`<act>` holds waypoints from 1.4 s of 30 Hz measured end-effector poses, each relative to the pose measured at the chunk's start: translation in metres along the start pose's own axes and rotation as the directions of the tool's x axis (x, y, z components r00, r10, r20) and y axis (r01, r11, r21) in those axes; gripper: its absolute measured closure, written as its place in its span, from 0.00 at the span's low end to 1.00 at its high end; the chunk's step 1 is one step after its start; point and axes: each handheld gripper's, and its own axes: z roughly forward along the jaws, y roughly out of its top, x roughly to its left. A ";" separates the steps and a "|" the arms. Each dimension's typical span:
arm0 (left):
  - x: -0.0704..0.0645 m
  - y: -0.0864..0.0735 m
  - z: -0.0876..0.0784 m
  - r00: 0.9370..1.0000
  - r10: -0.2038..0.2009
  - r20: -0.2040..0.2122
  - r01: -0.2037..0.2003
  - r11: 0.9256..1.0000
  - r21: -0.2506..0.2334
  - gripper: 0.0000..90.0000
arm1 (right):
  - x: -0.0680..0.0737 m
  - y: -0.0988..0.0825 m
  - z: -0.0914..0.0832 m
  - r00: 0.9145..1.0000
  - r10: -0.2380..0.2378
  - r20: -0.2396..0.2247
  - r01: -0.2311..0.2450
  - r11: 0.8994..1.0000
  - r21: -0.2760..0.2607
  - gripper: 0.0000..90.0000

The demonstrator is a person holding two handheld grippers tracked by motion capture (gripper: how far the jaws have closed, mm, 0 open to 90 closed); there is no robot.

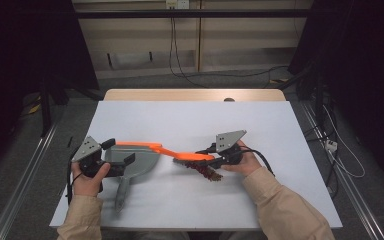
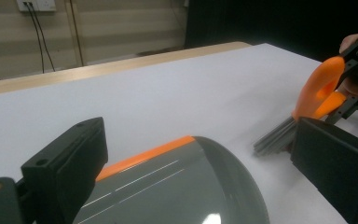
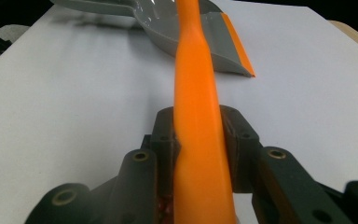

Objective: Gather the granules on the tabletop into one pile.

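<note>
1. Gripping the orange brush (image 3: 196, 116) by its handle, our right gripper (image 1: 220, 156) has its jaws closed snugly on both flanks of that handle, as the right gripper view makes plain.
2. We hold the brush nearly level, its dark bristles (image 1: 207, 171) hanging just below the right gripper and its handle tip reaching over the grey dustpan (image 1: 130, 162).
3. Our left gripper (image 1: 111, 156) sits at the dustpan's left side; in the left gripper view the jaws stand wide on either side of the pan's rounded back, and we cannot see them pressing on it, so we call them open.
4. We judge the step to be readying a sweep, with the brush to the right of the dustpan on the white table (image 1: 190, 120).
5. Next, we would steady the dustpan and lower the bristles to the table beside the pan's orange lip (image 3: 237, 44).
</note>
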 end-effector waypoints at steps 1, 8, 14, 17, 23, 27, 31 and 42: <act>0.000 0.000 0.000 1.000 0.000 -0.001 0.000 1.000 0.001 0.04 | 0.001 0.000 -0.001 1.000 -0.002 0.003 0.002 1.000 0.001 0.78; -0.001 0.000 -0.001 1.000 -0.002 0.001 0.002 1.000 -0.005 0.04 | 0.009 -0.003 -0.007 1.000 0.008 0.008 -0.008 1.000 0.006 0.77; -0.002 0.001 -0.001 1.000 -0.003 0.001 0.003 1.000 -0.006 0.04 | 0.016 -0.005 -0.011 0.999 0.030 0.025 -0.030 1.000 -0.003 0.77; -0.002 0.001 -0.001 1.000 0.001 0.002 -0.001 1.000 -0.006 0.04 | 0.018 -0.005 -0.014 0.999 0.033 0.031 -0.033 0.999 -0.006 0.77; -0.003 0.001 -0.001 1.000 0.003 0.001 -0.003 1.000 -0.005 0.04 | 0.021 -0.006 -0.018 0.997 0.050 0.053 -0.049 0.999 -0.016 0.78; -0.003 0.001 0.000 1.000 0.005 0.004 -0.005 1.000 -0.004 0.04 | 0.019 -0.005 -0.019 0.990 0.102 0.096 -0.097 0.994 -0.057 0.78; -0.003 0.001 0.000 1.000 0.006 0.002 -0.006 1.000 -0.003 0.04 | 0.019 -0.002 -0.022 0.975 0.145 0.171 -0.139 0.989 -0.042 0.78; -0.002 0.001 0.000 1.000 0.003 0.006 -0.003 1.000 -0.005 0.04 | 0.037 -0.001 -0.048 0.812 0.377 0.445 -0.352 0.925 -0.141 0.79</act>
